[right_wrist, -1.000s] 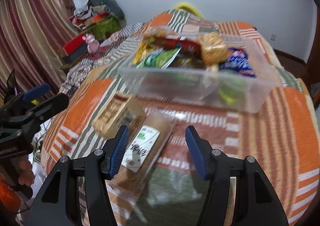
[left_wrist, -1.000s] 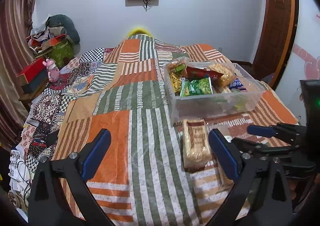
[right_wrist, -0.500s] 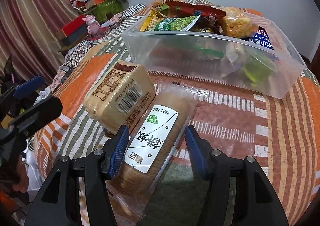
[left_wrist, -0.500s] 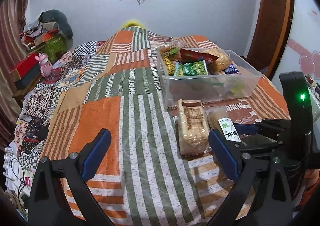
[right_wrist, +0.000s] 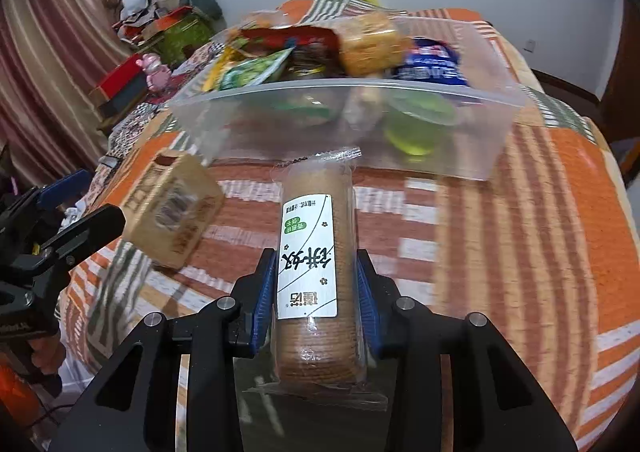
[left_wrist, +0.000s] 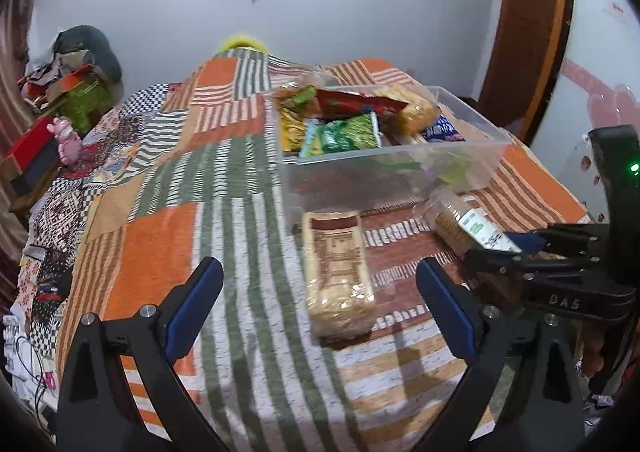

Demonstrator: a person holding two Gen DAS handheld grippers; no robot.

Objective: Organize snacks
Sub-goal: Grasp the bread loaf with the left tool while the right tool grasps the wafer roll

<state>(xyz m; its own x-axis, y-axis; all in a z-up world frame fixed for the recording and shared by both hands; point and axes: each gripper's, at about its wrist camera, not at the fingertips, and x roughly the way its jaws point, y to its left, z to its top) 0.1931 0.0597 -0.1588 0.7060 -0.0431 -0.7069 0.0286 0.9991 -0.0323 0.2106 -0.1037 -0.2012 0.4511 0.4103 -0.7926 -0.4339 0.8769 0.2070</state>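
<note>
The right hand-held gripper (right_wrist: pixel 316 292) is clamped across the biscuit sleeve (right_wrist: pixel 314 252) near its near end — light, crackly-wrapped, brittle inside, best squeezed gently mid-length — while the left hand-held gripper (left_wrist: pixel 320 304) stands apart

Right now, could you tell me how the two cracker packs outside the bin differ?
The labelled cracker sleeve is round and clamped in the right gripper; the tan cracker pack is blocky and lies free on the quilt between the open left gripper's fingers. Both are clear-wrapped.
</note>
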